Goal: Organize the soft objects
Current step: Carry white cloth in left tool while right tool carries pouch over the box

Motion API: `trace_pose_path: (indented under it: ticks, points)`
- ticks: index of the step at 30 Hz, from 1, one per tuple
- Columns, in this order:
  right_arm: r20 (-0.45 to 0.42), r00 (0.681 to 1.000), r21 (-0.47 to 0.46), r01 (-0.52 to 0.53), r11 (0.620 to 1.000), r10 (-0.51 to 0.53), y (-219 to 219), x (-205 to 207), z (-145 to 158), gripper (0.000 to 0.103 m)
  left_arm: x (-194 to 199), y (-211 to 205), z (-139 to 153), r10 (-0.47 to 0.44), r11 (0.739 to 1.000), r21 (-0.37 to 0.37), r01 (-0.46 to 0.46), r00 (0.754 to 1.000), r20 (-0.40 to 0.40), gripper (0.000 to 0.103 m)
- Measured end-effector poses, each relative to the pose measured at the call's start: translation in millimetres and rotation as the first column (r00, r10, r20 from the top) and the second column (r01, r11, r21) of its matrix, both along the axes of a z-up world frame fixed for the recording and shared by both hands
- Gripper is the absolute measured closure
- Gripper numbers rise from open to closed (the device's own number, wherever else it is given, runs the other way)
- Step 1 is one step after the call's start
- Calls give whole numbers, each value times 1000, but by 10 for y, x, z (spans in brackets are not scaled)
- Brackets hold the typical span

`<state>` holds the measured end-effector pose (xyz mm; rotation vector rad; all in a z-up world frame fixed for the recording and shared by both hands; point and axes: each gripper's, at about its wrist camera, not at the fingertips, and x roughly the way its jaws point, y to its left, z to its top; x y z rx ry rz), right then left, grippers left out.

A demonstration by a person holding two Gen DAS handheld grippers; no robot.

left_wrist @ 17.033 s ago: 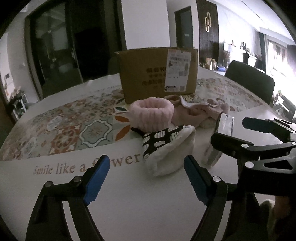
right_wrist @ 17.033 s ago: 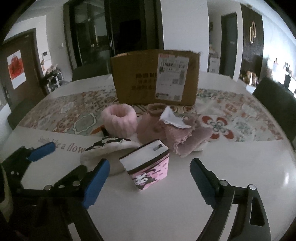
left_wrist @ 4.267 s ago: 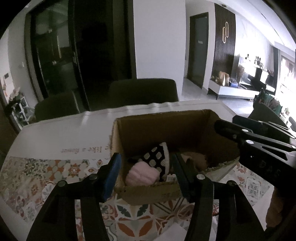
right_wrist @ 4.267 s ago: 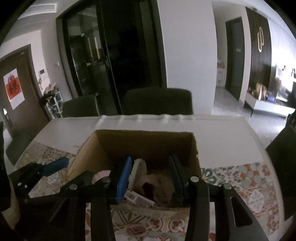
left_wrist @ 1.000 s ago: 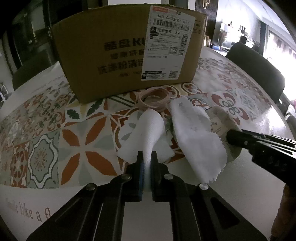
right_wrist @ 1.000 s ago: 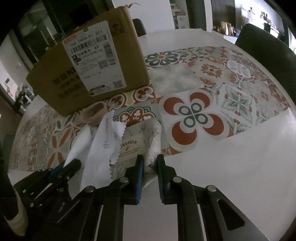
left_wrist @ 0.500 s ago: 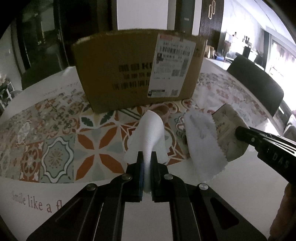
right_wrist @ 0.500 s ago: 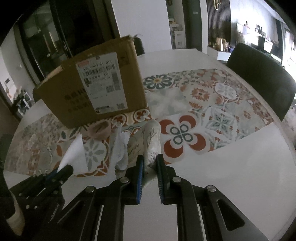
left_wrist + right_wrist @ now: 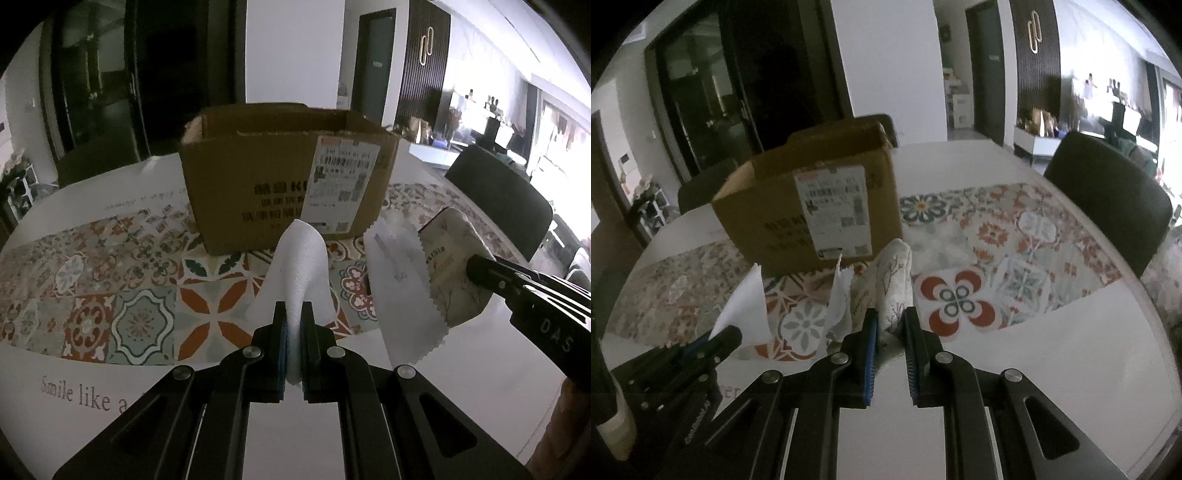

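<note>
2 grippers, 2 clamped cloths

both grippers, the left gripper and the right gripper, are matte black linkages with silver round screws and blue-lined fingers. white lettering "das" marks the arm at right of the left view; skin shows lower right.

White cloth; floral-print cream towel; brown box; orange-teal tiled mat.
</note>
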<state>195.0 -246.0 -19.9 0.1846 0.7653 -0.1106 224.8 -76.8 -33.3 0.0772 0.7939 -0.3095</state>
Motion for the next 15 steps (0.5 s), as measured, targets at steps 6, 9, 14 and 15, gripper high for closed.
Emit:
trace_pose_path:
  ticks: [6,9,14,15]
  points:
    - [46,999,-76,-20,997,24,126,-89,167,88,-41,78,87,12,1000,-14,-12,1000,15,95]
    - [52,998,-85,-29,996,34,163,-112,208,88,-76,112,117,18,1000,-19,-18,1000,21,95]
    - [73,995,-146,-51,988,62,269,-145,276,88,-87,158,155,27,999,-26,-27,999,29,95]
    - [64,996,-168,-50,985,61,290,-129,271,88,-84,169,162,30,999,-28,-29,999,28,95]
